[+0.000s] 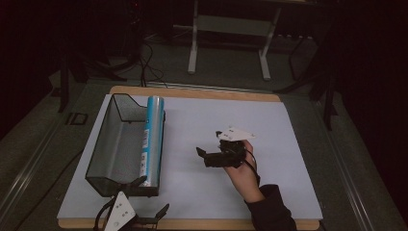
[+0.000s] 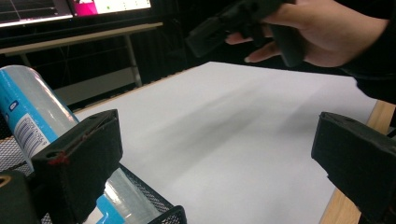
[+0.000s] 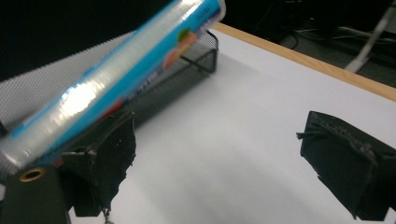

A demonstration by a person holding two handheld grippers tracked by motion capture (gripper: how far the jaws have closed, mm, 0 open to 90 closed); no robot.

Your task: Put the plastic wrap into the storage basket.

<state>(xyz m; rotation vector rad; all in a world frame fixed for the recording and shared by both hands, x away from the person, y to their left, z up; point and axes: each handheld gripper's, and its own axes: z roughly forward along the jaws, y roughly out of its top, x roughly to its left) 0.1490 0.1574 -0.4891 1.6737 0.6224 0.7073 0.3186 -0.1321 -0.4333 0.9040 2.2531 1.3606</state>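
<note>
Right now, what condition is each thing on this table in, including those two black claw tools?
Mesh basket: upright on the white sheet, open-topped.
Blue roll: lying lengthwise along the basket's right rim, wrapped in clear film.
Left gripper: open, at the basket's near corner, holding nothing.
Right gripper: open, held in a hand over the sheet, holding nothing.

My basket (image 1: 115, 144) is black wire mesh, matt and fine-holed. The roll (image 1: 153, 139) lying along its rim is wrapped in glossy clear film over a blue printed label. The table (image 1: 192, 92) shows a pale wood edge under a smooth, matt white sheet (image 1: 211, 120). My jaw pads look like rough, worn black foam.
</note>
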